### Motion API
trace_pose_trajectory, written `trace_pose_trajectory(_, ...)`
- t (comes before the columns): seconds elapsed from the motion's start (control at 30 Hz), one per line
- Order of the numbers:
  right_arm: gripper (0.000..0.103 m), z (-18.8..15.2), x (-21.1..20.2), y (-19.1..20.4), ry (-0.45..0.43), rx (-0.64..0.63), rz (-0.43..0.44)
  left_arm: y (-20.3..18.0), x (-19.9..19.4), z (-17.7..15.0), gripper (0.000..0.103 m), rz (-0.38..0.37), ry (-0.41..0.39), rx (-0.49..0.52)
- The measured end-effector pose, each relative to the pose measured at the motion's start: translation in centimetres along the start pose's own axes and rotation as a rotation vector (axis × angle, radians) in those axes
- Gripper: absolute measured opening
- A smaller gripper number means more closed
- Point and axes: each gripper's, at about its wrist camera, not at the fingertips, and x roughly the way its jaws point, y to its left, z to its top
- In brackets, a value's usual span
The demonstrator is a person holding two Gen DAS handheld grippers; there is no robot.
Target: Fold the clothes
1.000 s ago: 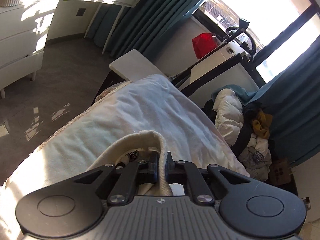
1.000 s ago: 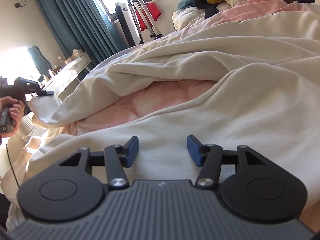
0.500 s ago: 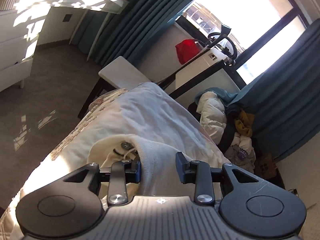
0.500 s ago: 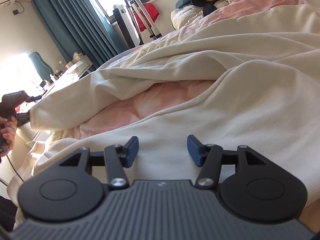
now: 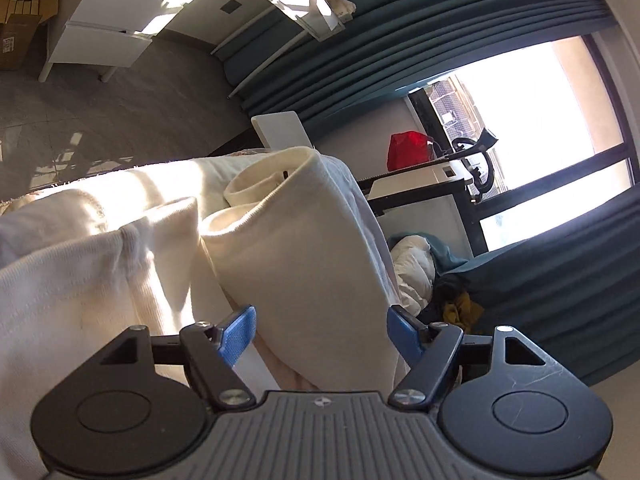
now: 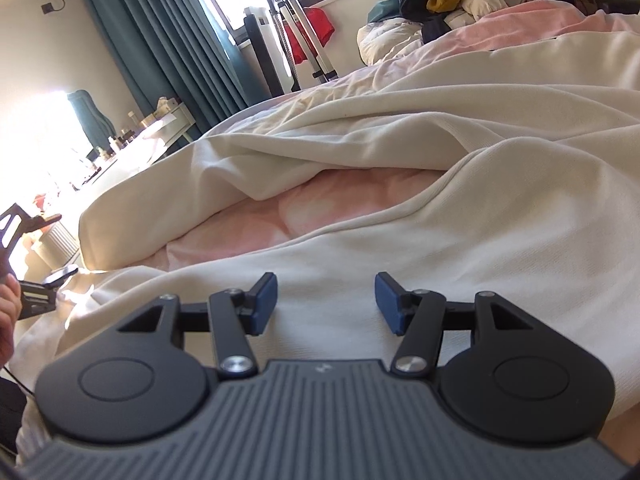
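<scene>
Near the bed's edge, the left gripper (image 5: 321, 330), fingers just spread off the cream sweatshirt (image 5: 304, 256), should withdraw cleanly, while the right gripper (image 6: 326, 300) hovers half-open, empty.

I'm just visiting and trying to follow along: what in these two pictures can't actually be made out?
- Left wrist view: the cream garment is cut off below by the left gripper, whose jaws have just been opening around the fold.
- Right wrist view: the garment's full shape; it runs off the right edge.
- Right wrist view: the small bottles on the side table, too small and washed out by sunlight.
</scene>
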Motion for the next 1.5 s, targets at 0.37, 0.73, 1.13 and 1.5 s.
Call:
trace_pose_trajectory(0.37,0.058,5.0,1.5,3.5,-0.040,-0.210,0.024,-8.6,3.5,-10.3,0.079,0.139,0.096,0.660)
trace_pose_trajectory(0.73,0.055,14.3,16.5,10.1,0.065,-0.518,0.063,-7.2,7.6,-12.4,0.079,0.176,0.171,0.794)
trace_pose_trajectory(1.13,0.009,15.1,22.9,12.6,0.162,-0.489,0.083,-5.9,8.6,-11.0,0.079,0.140,0.182,0.747)
trace_pose_trajectory(1.5,0.007,7.6,10.3,14.7,0.100,-0.749,0.137,-6.6,1.1,-6.5,0.081,-0.170,-0.085,0.598)
